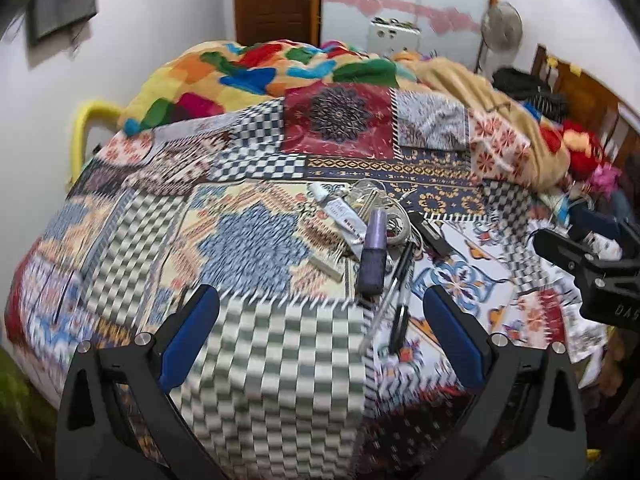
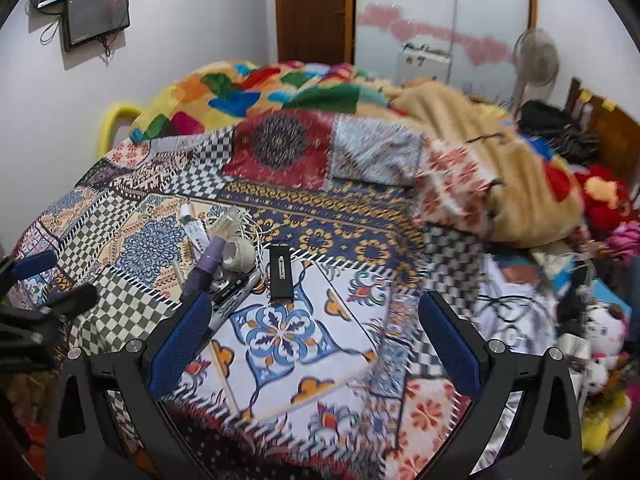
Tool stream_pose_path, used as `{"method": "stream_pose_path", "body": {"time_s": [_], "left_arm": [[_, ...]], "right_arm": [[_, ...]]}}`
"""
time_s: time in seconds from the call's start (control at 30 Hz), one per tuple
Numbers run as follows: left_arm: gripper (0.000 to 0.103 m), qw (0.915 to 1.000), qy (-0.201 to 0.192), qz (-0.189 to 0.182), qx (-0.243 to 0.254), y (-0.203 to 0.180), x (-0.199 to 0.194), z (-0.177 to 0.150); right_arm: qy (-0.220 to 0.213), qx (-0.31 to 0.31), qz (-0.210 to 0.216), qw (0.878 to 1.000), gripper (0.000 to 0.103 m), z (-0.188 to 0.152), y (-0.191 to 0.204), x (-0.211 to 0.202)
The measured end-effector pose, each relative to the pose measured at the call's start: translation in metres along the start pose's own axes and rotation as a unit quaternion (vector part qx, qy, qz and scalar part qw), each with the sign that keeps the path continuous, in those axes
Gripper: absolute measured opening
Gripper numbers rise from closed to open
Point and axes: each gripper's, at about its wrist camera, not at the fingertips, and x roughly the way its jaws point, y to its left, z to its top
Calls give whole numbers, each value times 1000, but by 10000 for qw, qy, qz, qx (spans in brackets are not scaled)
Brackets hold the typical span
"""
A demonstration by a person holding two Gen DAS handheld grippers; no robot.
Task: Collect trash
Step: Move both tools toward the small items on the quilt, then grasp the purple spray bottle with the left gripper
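Claws: two, left claw [image 1: 320, 312] and right claw [image 2: 316, 316], both hanging released over the bed [image 2: 348, 200], gripping nothing.
Clutter pile: lying mid-bed on the patchwork cover, far of the left claw, left of the right claw.
Purple tube [image 1: 374, 252]: one, long axis running near to far, dark end pointing near.
White tube [image 1: 340, 216]: one, lying diagonally, cap pointing far-left.
Pens [image 1: 400, 292]: two seeming, lying parallel, near to far.
Black flat case [image 2: 280, 272]: one, lengthwise near to far.
Tape roll [image 2: 240, 254]: one, sitting beside tangled white cord.
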Motion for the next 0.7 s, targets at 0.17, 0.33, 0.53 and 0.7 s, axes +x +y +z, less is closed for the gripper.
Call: {"method": "stream_pose_path", "body": {"time_s": [0.17,0.33,0.53,0.7], "left_arm": [[89,9998,102,-176,56,-14,44,12],[75,9991,287,-295,139,-27,78,18],[69,9977,495,-434,172,-36,102,19],[51,9962,655,-563,92,-35,114,19]], "right_arm": [[290,46,354,9989,95,6,-12,46],[511,-35,569,9971,80,12,-17,81],[830,-124,881,9926,60,13,-12,115],[946,-269,955,9906,42,13,-7,129]]}}
